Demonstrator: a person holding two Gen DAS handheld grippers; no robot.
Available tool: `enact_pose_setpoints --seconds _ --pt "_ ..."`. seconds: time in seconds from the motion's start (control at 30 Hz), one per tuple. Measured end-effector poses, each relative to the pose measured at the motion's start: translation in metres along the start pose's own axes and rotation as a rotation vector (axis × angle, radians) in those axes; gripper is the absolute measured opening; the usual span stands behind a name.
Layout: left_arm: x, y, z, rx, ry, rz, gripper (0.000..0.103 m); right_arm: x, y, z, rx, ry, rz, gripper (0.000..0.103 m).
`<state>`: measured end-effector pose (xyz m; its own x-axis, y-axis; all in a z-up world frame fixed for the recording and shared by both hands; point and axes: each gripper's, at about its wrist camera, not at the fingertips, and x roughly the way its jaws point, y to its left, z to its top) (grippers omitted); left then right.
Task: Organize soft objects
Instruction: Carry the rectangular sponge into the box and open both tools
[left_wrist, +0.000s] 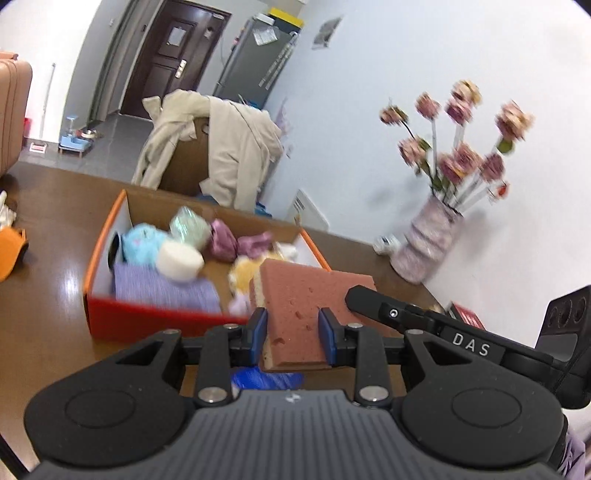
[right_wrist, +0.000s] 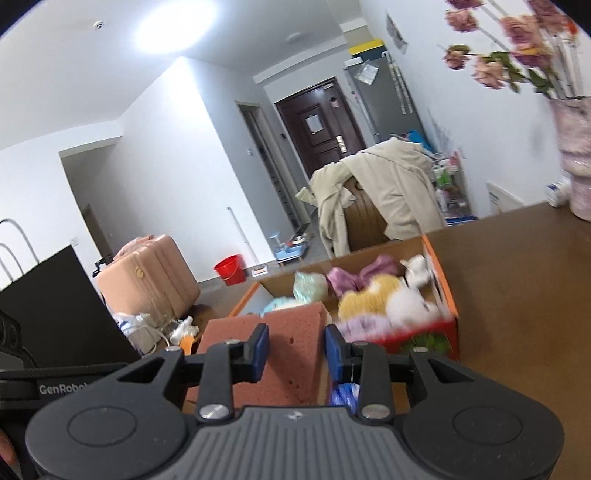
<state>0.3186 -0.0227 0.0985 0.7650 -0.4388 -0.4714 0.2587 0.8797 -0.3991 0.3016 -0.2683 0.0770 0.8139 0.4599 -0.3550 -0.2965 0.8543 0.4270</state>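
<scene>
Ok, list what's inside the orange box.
Inside the orange box: purple cloth, white roll, blue plush, green bundle, mauve fabric, yellow plush. The pink sponge covers the near corner.

Brown table (left_wrist: 55, 295) — orange box (left_wrist: 110, 314), flower vase (left_wrist: 428, 240)

We are seeing a bright ceiling light (right_wrist: 173, 26) blowing out white in the right wrist view. Glare is streaking the brown table (left_wrist: 70, 280). Motion blur is smearing the flowers (left_wrist: 461, 147) and the box (right_wrist: 436, 325), and fisheye distortion is bending the edges.
</scene>
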Motion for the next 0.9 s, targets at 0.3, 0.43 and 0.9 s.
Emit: enact_pose_setpoints --seconds 0.3,0.43,0.9 --pt "0.05 0.062 0.034 -0.061 -0.001 0.123 0.03 0.115 0.007 0.047 -0.063 0.089 0.06 0.032" --pt "0.069 0.09 0.029 -0.085 0.051 0.177 0.03 0.165 0.006 0.038 -0.037 0.163 0.087 0.032" --pt "0.115 0.078 0.016 0.003 0.189 0.147 0.034 0.192 -0.032 0.01 0.032 0.283 -0.057 0.035"
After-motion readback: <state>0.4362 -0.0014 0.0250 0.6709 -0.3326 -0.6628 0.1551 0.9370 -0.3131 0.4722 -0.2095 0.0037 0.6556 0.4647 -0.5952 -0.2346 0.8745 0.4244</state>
